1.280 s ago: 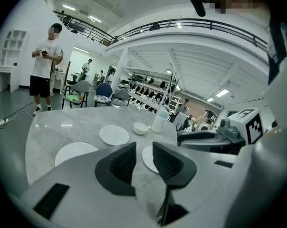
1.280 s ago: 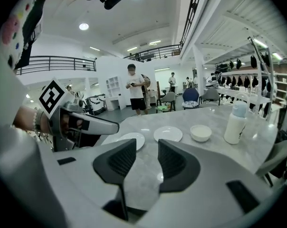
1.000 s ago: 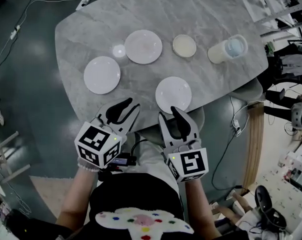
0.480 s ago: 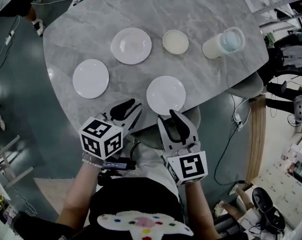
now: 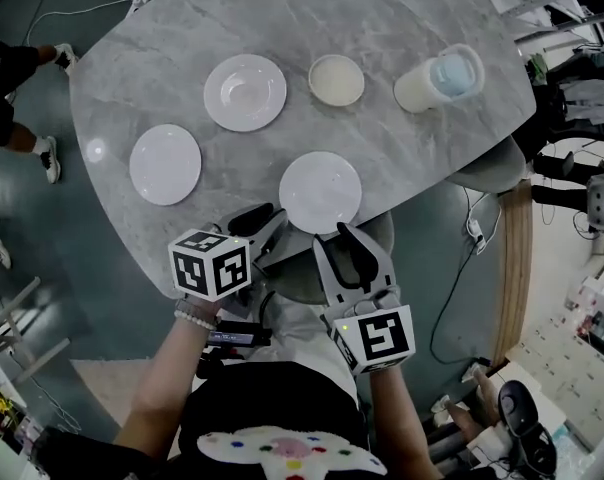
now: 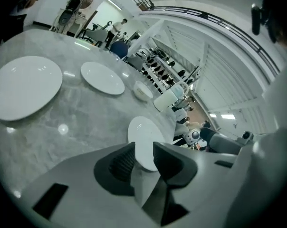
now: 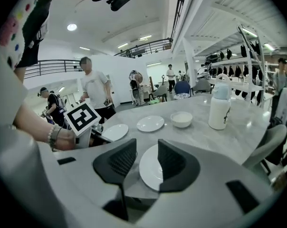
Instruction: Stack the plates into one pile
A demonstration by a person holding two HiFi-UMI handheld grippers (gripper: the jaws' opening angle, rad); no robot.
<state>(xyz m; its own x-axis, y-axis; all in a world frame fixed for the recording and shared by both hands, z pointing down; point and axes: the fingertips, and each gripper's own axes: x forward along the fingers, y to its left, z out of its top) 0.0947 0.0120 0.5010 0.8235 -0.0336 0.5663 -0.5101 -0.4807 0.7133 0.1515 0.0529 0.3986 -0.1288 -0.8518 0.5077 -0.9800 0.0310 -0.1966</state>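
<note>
Three white plates lie apart on the grey marble table (image 5: 412, 158): a near plate (image 5: 320, 192) by the front edge, a left plate (image 5: 165, 164) and a back plate (image 5: 245, 92). My left gripper (image 5: 254, 222) is open and empty at the table's front edge, just left of the near plate. My right gripper (image 5: 348, 244) is open and empty, just short of that plate's near rim. In the left gripper view the near plate (image 6: 142, 139) shows beyond the open gripper (image 6: 143, 151). In the right gripper view the same plate (image 7: 150, 167) lies past the open gripper (image 7: 147, 148).
A small cream bowl (image 5: 336, 80) and a pale bottle (image 5: 439, 80) lying toward the right stand at the back of the table. A chair (image 5: 487, 173) sits at the table's right edge. People stand on the floor (image 5: 12, 88) at the left and in the background (image 7: 97, 91).
My left gripper has dropped lower and rolled, so its marker cube now shows its top face. Both grippers sit closer to the near plate. The plates have not moved on the table.
</note>
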